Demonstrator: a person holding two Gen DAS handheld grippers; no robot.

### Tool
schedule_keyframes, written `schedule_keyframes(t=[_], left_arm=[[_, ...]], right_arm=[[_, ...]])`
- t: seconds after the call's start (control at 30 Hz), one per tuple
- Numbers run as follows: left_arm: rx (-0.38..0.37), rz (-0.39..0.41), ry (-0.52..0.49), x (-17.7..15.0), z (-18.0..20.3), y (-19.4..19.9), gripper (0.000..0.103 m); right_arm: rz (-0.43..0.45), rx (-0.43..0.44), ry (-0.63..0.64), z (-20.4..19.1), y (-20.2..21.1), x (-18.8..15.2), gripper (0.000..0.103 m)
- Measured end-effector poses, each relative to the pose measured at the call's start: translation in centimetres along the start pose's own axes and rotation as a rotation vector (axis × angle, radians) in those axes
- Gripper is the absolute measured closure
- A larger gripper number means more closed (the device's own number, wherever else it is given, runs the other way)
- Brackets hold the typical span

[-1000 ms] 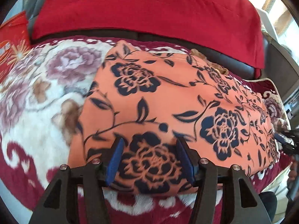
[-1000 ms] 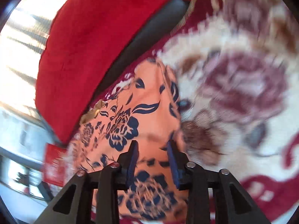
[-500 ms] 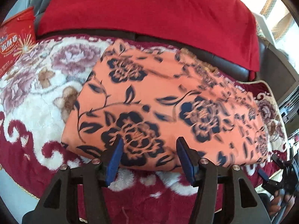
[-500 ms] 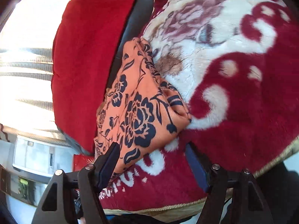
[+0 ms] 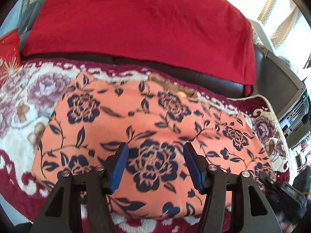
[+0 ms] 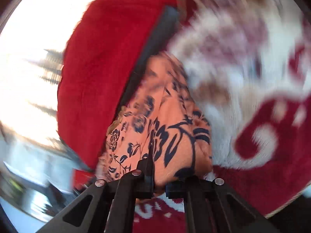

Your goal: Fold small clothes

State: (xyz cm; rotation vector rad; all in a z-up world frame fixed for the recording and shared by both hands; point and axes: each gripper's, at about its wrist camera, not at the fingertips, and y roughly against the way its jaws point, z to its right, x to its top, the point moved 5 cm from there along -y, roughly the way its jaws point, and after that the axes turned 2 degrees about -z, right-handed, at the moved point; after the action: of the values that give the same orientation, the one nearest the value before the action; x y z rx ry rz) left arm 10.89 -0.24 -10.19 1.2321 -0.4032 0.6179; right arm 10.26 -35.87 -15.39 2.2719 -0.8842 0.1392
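Note:
An orange garment with dark blue flowers (image 5: 155, 116) lies spread flat on a plush floral blanket (image 5: 23, 116). My left gripper (image 5: 156, 165) hovers above the garment's near part. It is open, and its blue pads (image 5: 118, 167) stand apart over a large printed flower. In the blurred right wrist view, my right gripper (image 6: 159, 174) is at the garment's (image 6: 175, 120) end. Its jaws are closing tight and pinch a bunched fold of the cloth, which hides one finger. A black piece at the garment's right corner looks like the right gripper (image 5: 281, 190).
A red cover (image 5: 136, 19) drapes the sofa back behind the blanket, with a dark leather strip (image 5: 213, 77) below it. A red packet (image 5: 7, 54) sits at the far left. The blanket's (image 6: 243, 77) edge and some furniture lie to the right.
The left gripper drew back off the cloth, then moved forward over it again, still open. The right gripper opened wide at the garment's corner, then closed on a fold of it.

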Motion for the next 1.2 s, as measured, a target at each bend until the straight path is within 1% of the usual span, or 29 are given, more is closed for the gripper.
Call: schedule_keyframes(t=[0.03, 0.07, 0.1, 0.13, 0.17, 0.2, 0.23, 0.27, 0.33, 0.37, 0.4, 0.43, 0.47, 0.5, 0.53, 0.57, 0.67, 0.7, 0.77, 0.8, 0.83, 0.87, 0.93, 0.97, 1.0, 1.03, 1.07, 1.13, 1.2], left_arm=[[0.013, 0.007, -0.009, 0.0, 0.1, -0.3, 0.038], [0.028, 0.001, -0.012, -0.2, 0.1, -0.9, 0.035], [0.044, -0.023, -0.015, -0.5, 0.1, -1.8, 0.035], [0.066, -0.079, -0.021, -1.2, 0.1, -3.4, 0.035], [0.094, -0.138, -0.039, -2.0, -0.1, -5.0, 0.035], [0.113, -0.143, -0.06, -2.4, -0.2, -5.6, 0.033], [0.132, -0.099, -0.094, -2.5, 0.0, -5.6, 0.029], [0.146, -0.082, -0.113, -2.6, 0.1, -5.5, 0.028], [0.159, -0.074, -0.131, -2.7, 0.3, -5.6, 0.027], [0.158, -0.073, -0.129, -2.6, 0.2, -5.6, 0.027], [0.156, -0.071, -0.126, -2.6, 0.2, -5.6, 0.026], [0.155, -0.07, -0.123, -2.5, 0.1, -5.7, 0.025], [0.155, -0.069, -0.121, -2.5, 0.1, -5.8, 0.025], [0.157, -0.069, -0.122, -2.4, 0.1, -5.9, 0.024], [0.159, -0.067, -0.123, -2.5, 0.2, -5.8, 0.024], [0.161, -0.066, -0.126, -2.5, 0.2, -5.8, 0.024], [0.159, -0.067, -0.133, -2.7, 0.4, -5.8, 0.023], [0.155, -0.069, -0.13, -2.7, 0.3, -5.9, 0.023], [0.15, -0.07, -0.129, -2.7, 0.3, -5.9, 0.022], [0.149, -0.069, -0.131, -2.7, 0.2, -5.9, 0.021], [0.148, -0.067, -0.133, -2.7, 0.2, -5.9, 0.021], [0.146, -0.066, -0.136, -2.6, 0.1, -6.0, 0.021], [0.142, -0.06, -0.142, -2.6, 0.0, -6.1, 0.02], [0.141, -0.058, -0.143, -2.6, 0.0, -6.2, 0.019], [0.144, -0.058, -0.145, -2.6, 0.0, -6.3, 0.019], [0.147, -0.063, -0.144, -2.6, 0.1, -6.4, 0.018], [0.147, -0.071, -0.142, -2.5, 0.0, -6.4, 0.018], [0.136, -0.088, -0.139, -2.4, -0.1, -6.3, 0.018], [0.122, -0.102, -0.128, -2.1, -0.2, -5.9, 0.019]], right_arm=[[0.003, -0.02, 0.051, -0.6, 0.7, -0.1, 0.096], [-0.013, -0.044, 0.071, -0.4, 0.9, -0.3, 0.095], [-0.038, -0.079, 0.059, 0.8, 0.3, -0.8, 0.09], [-0.079, -0.113, 0.027, 2.5, -0.5, -1.3, 0.087], [-0.146, -0.114, -0.028, 4.1, -1.5, -1.9, 0.084], [-0.17, -0.033, -0.092, 5.2, -1.6, -2.1, 0.083], [-0.168, 0.002, -0.126, 5.7, -0.6, -2.0, 0.075], [-0.164, -0.009, -0.117, 5.6, 0.3, -1.7, 0.069], [-0.122, -0.016, -0.07, 4.9, 2.3, -0.7, 0.037], [-0.083, -0.013, -0.035, 4.4, 3.5, 0.3, 0.034], [-0.069, -0.02, -0.009, 4.0, 4.0, 1.1, 0.034], [-0.07, -0.013, 0.015, 3.7, 4.1, 2.1, 0.034], [-0.08, 0.027, 0.032, 3.3, 3.8, 3.7, 0.034], [-0.088, 0.043, 0.039, 3.1, 3.1, 5.0, 0.034], [-0.108, 0.051, 0.047, 2.9, 2.0, 6.1, 0.034], [-0.144, 0.073, 0.049, 2.8, 0.0, 7.9, 0.034], [-0.204, 0.041, 0.046, 3.1, -5.4, 11.1, 0.034], [-0.235, 0.027, 0.059, 3.3, -6.8, 11.9, 0.034], [-0.323, 0.0, 0.071, 4.1, -9.8, 12.6, 0.038], [-0.321, 0.004, 0.076, 4.0, -10.3, 13.0, 0.063], [-0.329, 0.007, 0.095, 3.6, -10.5, 13.3, 0.092], [-0.323, 0.006, 0.133, 2.9, -10.1, 13.1, 0.092], [-0.25, -0.025, 0.222, 1.2, -8.6, 13.2, 0.092], [-0.229, -0.035, 0.224, 1.2, -8.4, 13.3, 0.092], [-0.225, -0.081, 0.21, 2.3, -8.6, 13.3, 0.092], [-0.242, -0.132, 0.184, 3.7, -9.3, 13.2, 0.087], [-0.258, -0.123, 0.121, 5.3, -9.9, 12.9, 0.087], [-0.218, -0.074, 0.058, 5.3, -9.0, 13.2, 0.08], [-0.166, -0.11, 0.113, 3.6, -7.1, 13.0, 0.081]])
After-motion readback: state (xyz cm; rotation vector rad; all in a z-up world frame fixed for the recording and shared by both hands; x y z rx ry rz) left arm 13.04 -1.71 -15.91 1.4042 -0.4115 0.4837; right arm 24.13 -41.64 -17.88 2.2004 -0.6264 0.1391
